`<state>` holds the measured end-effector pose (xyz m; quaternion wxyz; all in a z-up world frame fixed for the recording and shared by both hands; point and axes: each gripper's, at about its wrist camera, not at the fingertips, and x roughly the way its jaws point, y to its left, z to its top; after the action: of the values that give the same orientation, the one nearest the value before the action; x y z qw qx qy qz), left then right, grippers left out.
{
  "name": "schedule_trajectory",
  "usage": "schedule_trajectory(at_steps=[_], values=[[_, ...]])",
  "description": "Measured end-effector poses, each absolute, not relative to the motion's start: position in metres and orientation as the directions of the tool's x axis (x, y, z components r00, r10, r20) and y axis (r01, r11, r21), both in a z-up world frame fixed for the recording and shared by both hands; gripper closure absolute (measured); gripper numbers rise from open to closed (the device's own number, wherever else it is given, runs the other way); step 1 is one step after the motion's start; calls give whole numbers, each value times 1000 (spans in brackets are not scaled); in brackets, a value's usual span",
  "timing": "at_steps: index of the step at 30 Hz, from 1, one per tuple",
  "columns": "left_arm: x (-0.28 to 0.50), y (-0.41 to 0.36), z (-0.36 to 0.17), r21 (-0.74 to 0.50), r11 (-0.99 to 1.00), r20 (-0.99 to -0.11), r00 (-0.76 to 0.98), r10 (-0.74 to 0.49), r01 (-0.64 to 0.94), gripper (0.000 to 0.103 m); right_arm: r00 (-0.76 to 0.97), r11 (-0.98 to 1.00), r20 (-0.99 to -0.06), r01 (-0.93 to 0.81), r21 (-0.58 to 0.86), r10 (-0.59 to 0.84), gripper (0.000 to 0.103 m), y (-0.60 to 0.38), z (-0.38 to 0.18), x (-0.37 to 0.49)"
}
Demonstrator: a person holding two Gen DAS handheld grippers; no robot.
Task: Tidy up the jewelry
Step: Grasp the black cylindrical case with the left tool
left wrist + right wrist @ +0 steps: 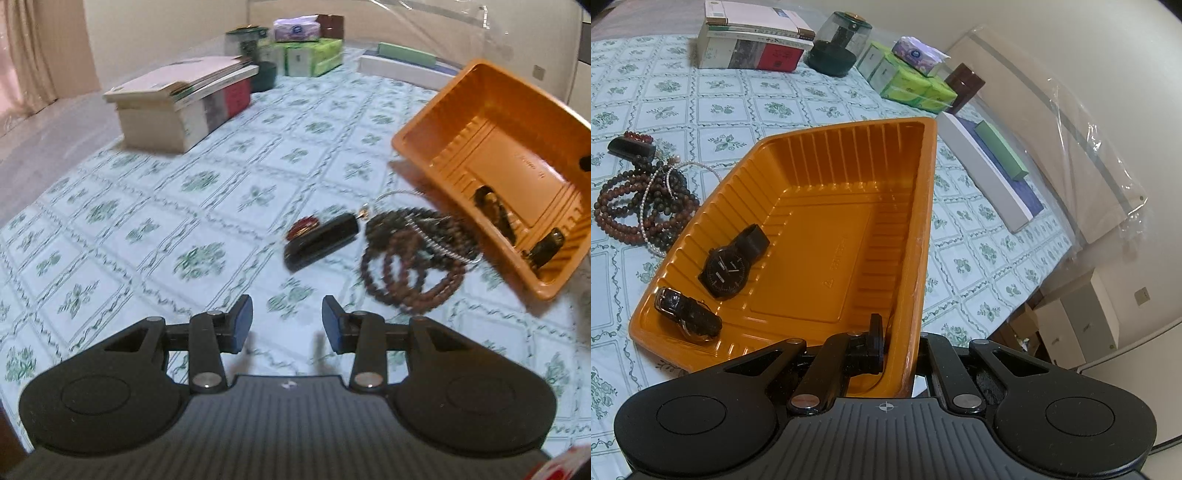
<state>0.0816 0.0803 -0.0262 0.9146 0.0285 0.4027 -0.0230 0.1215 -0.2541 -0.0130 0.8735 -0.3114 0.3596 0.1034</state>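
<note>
Because the right tool [901,354] is clamped on the near rim of the orange tray [827,206], one finger inside the wall and one outside, the tray sits tipped up toward the jewelry, its lower edge resting on the floral-clothed surface [147,206]; this reads as a hold meant to steady and present the tray as a receiver. Inside it two black wristwatches [733,264] have slid to that lower side (which suggests sorting is under way). The left tool [287,325] hovers over the cloth, partly open with nothing between its blue pads, aimed toward what remains outside: a black case [321,242] with a red bead bracelet [304,225] beside it, and a tangle of brown bead strands [413,258] just beside the tray's low edge.
</note>
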Motion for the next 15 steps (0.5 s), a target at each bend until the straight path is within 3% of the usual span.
schedule_trajectory(at_steps=[9, 15], values=[[105, 69, -37, 67, 990, -722, 690, -36, 122, 62, 721, 783, -692, -405, -472, -44, 99, -253, -12, 120], [131, 66, -47, 66, 983, -720, 690, -72, 172, 47, 716, 782, -697, -408, -471, -47, 99, -252, -11, 121]])
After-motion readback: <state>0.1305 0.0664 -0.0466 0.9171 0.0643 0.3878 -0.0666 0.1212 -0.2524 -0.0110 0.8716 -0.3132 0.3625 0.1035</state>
